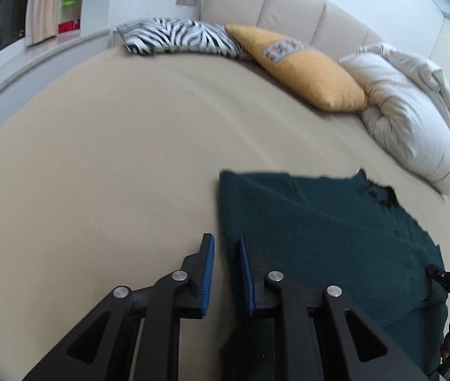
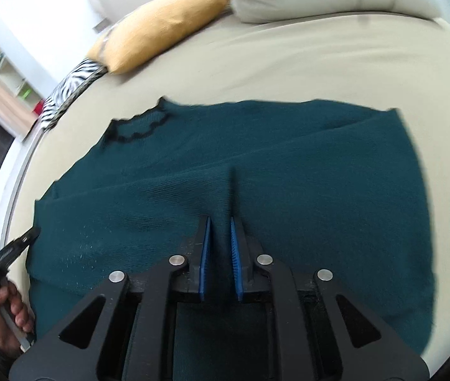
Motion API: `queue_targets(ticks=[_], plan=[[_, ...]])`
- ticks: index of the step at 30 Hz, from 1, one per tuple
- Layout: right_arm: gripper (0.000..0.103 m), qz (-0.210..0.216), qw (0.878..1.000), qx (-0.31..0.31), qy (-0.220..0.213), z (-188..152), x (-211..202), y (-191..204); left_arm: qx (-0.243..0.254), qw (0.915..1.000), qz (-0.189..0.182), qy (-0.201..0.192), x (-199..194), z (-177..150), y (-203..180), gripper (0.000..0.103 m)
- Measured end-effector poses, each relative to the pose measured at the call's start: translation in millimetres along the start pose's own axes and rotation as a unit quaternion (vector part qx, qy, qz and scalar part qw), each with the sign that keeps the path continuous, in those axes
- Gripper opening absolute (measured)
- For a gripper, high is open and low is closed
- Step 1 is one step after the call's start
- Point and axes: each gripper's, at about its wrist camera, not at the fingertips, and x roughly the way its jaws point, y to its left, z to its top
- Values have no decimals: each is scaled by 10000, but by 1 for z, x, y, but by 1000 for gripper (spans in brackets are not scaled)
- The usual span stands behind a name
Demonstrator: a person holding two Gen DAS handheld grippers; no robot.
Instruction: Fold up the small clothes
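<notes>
A dark green knit sweater [image 2: 288, 165] lies flat on the beige bed [image 1: 113, 158], its black-trimmed neckline [image 2: 139, 127] at the far left. In the right wrist view my right gripper [image 2: 220, 222] stands over the middle of the sweater, with a raised ridge of the knit bunched between its blue pads. My left gripper [image 1: 226, 244] is at the sweater's left edge [image 1: 221, 209]. Its pads stand a little apart, the edge runs between them, and bare sheet shows beside the left pad. Each gripper also shows in the other view: the right gripper [image 1: 433, 270] and the left gripper [image 2: 32, 233].
At the head of the bed lie a zebra-print pillow [image 1: 177, 36], a yellow cushion [image 1: 304, 70] and a white duvet roll [image 1: 409, 117]. Bare beige sheet stretches left of and beyond the sweater. A hand [image 2: 5, 314] holds the left gripper's handle.
</notes>
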Motion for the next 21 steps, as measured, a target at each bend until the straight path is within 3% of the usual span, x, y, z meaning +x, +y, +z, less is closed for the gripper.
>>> queue_targets(ticks=[3, 5, 7, 9, 10, 12, 13, 15, 19, 21], plan=[[15, -64, 9991, -13, -414, -4, -27, 2, 77, 9995, -144, -268, -22, 2, -12, 19], [15, 216, 9981, -103, -566, -5, -41, 13, 323, 9989, -211, -250, -24, -2, -27, 19], [15, 494, 9967, -360, -541, -7, -42, 31, 630, 9979, -142, -61, -11, -13, -41, 19], [15, 574, 9958, -596, -397, -12, -33, 45, 744, 9966, 73, 360, 15, -26, -39, 19], [15, 569, 9959, -660, -232, -15, -21, 49, 780, 9963, 59, 365, 24, -32, -33, 20], [12, 385, 9975, -572, 160, -22, 5, 44, 743, 9969, -82, 264, 22, -34, -28, 20], [12, 514, 9978, -373, 190, -27, 14, 30, 758, 9967, -70, 274, 21, -33, -28, 20], [9, 878, 9961, -109, 9, -30, 8, 14, 903, 9955, -1, 273, 20, -32, -29, 20], [12, 609, 9980, 118, -142, -28, -9, 2, 759, 9968, -12, 252, 19, -33, -18, 13], [14, 701, 9970, 231, -237, -26, -21, 3, 700, 9971, -72, 274, 19, -33, -15, 13]])
